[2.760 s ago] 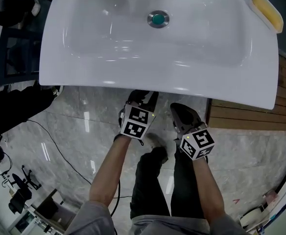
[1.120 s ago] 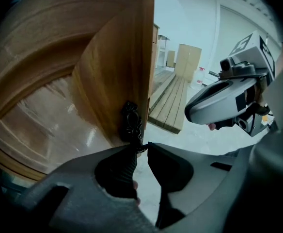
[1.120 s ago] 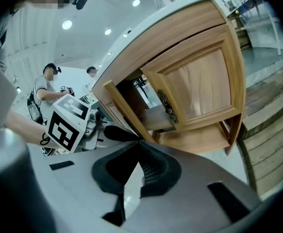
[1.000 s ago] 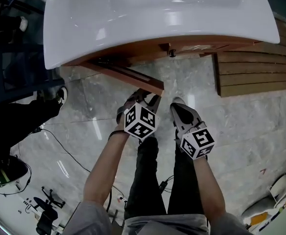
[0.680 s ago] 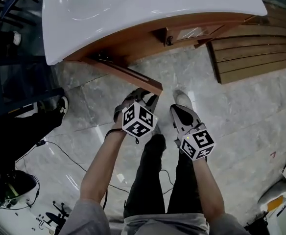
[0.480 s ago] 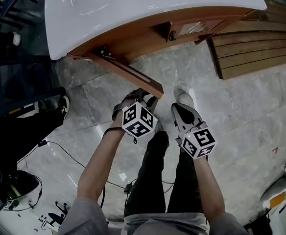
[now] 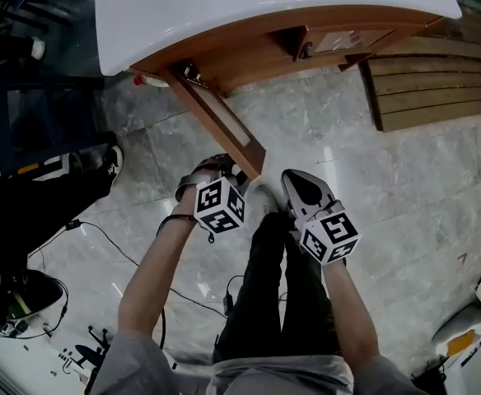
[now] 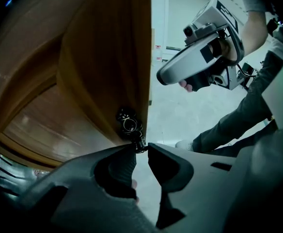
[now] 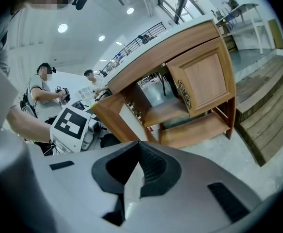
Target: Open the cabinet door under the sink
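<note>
Our left gripper (image 8: 141, 147) pinches the pull (image 8: 128, 125) at the free edge of the cabinet door (image 7: 221, 123). Our right gripper (image 9: 138, 150), jaws together, hangs over floor (image 7: 397, 220).

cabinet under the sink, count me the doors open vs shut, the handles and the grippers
open door: 1
shut door: 1
handles: 2, open door's handle, shut door's handle
grippers: 2, left gripper shut on open door's handle, right gripper shut
total: 6
</note>
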`<state>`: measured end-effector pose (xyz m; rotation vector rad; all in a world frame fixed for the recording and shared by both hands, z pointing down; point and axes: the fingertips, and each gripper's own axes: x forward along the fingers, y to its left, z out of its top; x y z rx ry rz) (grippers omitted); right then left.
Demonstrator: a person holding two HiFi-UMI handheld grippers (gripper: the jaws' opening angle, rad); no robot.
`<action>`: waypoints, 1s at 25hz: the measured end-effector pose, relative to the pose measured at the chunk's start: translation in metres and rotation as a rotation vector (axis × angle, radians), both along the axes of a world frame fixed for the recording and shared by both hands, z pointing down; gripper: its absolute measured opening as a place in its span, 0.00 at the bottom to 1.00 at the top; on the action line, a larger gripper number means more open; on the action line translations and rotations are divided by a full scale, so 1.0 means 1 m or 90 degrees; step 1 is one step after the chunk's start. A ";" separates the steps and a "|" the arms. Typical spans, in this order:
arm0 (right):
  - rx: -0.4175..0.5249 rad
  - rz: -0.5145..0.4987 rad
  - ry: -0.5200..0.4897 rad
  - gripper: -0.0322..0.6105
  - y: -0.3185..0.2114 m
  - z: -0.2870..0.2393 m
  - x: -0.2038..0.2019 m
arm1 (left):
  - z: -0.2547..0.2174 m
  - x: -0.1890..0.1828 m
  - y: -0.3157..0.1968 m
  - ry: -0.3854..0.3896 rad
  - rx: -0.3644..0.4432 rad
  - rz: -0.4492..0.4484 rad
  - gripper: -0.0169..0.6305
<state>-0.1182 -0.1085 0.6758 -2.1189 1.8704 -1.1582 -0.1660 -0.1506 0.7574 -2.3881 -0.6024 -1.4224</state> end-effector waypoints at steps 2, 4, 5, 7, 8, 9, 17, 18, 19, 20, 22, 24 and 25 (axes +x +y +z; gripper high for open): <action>0.002 -0.015 -0.004 0.06 0.001 -0.001 -0.008 | 0.001 -0.006 -0.001 -0.005 0.006 0.002 0.15; -0.002 -0.031 -0.003 0.07 0.003 -0.001 -0.014 | 0.002 -0.013 -0.002 -0.007 0.009 0.004 0.15; -0.003 -0.039 -0.001 0.06 0.004 -0.001 -0.017 | 0.002 -0.017 -0.004 -0.006 0.011 0.002 0.15; -0.003 -0.050 0.000 0.06 0.003 -0.001 -0.020 | 0.002 -0.027 -0.009 -0.003 0.019 -0.006 0.15; -0.003 -0.054 0.001 0.07 0.004 -0.002 -0.022 | 0.002 -0.032 -0.011 -0.001 0.022 -0.009 0.15; -0.004 -0.059 0.001 0.06 0.004 -0.002 -0.024 | 0.002 -0.037 -0.013 0.001 0.026 -0.012 0.15; -0.006 -0.092 0.005 0.06 -0.002 -0.003 -0.043 | 0.002 -0.078 -0.037 0.001 0.079 -0.036 0.15; -0.006 -0.095 0.005 0.06 -0.003 -0.003 -0.046 | 0.002 -0.084 -0.041 0.000 0.088 -0.043 0.15; -0.005 -0.098 0.005 0.06 -0.005 -0.002 -0.049 | 0.002 -0.089 -0.046 0.002 0.098 -0.051 0.15; -0.006 -0.100 0.005 0.06 -0.006 -0.002 -0.051 | 0.003 -0.093 -0.050 0.004 0.107 -0.060 0.15; -0.006 -0.104 0.005 0.07 -0.007 -0.001 -0.055 | 0.003 -0.099 -0.055 0.013 0.123 -0.078 0.15; -0.007 -0.107 0.004 0.07 -0.008 -0.001 -0.058 | 0.003 -0.099 -0.056 0.022 0.136 -0.091 0.15; -0.007 -0.109 0.005 0.07 -0.009 -0.002 -0.059 | 0.003 -0.098 -0.056 0.026 0.140 -0.099 0.15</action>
